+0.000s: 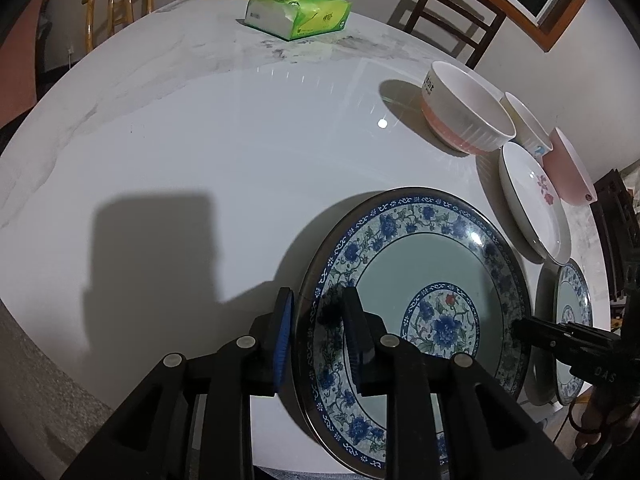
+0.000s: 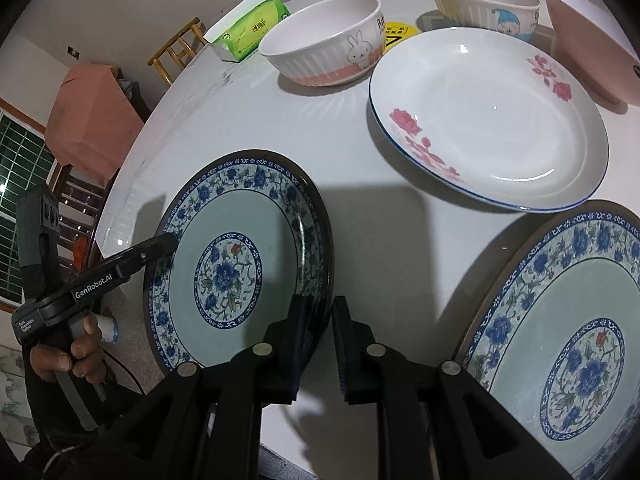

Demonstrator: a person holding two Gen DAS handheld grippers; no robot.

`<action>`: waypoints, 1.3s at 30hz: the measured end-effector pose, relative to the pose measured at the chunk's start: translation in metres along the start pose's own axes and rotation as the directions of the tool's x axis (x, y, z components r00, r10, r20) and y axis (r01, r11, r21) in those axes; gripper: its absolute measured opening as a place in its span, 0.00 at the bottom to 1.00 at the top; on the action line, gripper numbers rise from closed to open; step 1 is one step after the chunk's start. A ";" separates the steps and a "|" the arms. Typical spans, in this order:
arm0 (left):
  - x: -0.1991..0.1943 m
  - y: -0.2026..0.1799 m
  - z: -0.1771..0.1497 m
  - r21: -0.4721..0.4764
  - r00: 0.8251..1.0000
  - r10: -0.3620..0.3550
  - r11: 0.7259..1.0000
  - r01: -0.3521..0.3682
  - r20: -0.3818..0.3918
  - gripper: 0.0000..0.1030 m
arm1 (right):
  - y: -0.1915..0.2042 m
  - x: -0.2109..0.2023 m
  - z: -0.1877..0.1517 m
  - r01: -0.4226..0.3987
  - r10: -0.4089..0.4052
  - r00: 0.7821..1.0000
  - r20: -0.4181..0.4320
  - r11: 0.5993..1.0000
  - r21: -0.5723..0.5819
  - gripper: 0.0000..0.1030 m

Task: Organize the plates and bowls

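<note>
A blue floral plate (image 1: pixel 420 256) (image 2: pixel 240 216) is gripped from both sides above the white round table (image 1: pixel 192 132). My left gripper (image 1: pixel 318 300) is shut on its left rim, blue pad outside and the other finger over the plate's face. My right gripper (image 2: pixel 320 304) is shut on the opposite rim. Each shows in the other's view: the right gripper (image 1: pixel 520 326) and the left gripper (image 2: pixel 170 240). A second blue floral plate (image 2: pixel 560 340) (image 1: pixel 572 320) lies to the right. Behind it sits a white plate with pink flowers (image 2: pixel 488 120) (image 1: pixel 532 208).
Three bowls stand at the back right: a bunny bowl (image 2: pixel 324 36) (image 1: pixel 468 112), a cream cartoon bowl (image 2: pixel 480 4) and a pink bowl (image 2: pixel 592 40). A green tissue pack (image 1: pixel 300 12) lies at the far edge. Wooden chairs (image 1: pixel 452 16) ring the table.
</note>
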State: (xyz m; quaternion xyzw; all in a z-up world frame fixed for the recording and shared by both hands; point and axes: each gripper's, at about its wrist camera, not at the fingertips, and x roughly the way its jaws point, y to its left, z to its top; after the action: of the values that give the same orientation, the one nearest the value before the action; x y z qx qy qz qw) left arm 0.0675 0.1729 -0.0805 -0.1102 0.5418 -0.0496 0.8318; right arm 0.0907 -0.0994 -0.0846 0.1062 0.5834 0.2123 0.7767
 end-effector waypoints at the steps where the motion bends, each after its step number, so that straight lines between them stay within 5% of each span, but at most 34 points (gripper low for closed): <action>1: -0.001 0.000 0.000 -0.002 1.000 0.005 1.000 -0.005 0.006 0.22 | 0.002 -0.001 -0.001 0.006 -0.005 1.000 0.007 1.000 -0.008 0.15; 14: -0.024 -0.003 0.000 0.013 0.989 0.079 0.997 -0.081 0.123 0.58 | 0.009 -0.021 -0.004 0.085 -0.075 0.990 0.123 0.993 -0.079 0.25; 20: -0.035 -0.014 -0.002 0.014 0.981 0.096 0.995 -0.099 0.171 0.63 | 0.004 -0.035 -0.010 0.135 -0.117 0.975 0.186 0.987 -0.086 0.27; 32: -0.049 -0.049 -0.012 0.055 0.969 0.049 0.996 -0.064 0.242 0.72 | -0.002 -0.059 -0.026 0.186 -0.151 0.946 0.286 0.978 -0.099 0.49; 39: -0.050 -0.079 -0.020 0.106 0.970 0.028 0.993 -0.055 0.242 0.77 | -0.002 -0.071 -0.035 0.210 -0.169 0.931 0.324 0.973 -0.097 0.51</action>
State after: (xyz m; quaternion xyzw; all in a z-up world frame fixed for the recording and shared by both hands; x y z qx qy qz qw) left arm 0.0316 0.1035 -0.0254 -0.0575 0.4356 -0.0487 0.8970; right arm 0.0415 -0.1365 -0.0343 0.0311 0.4452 0.1542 0.8815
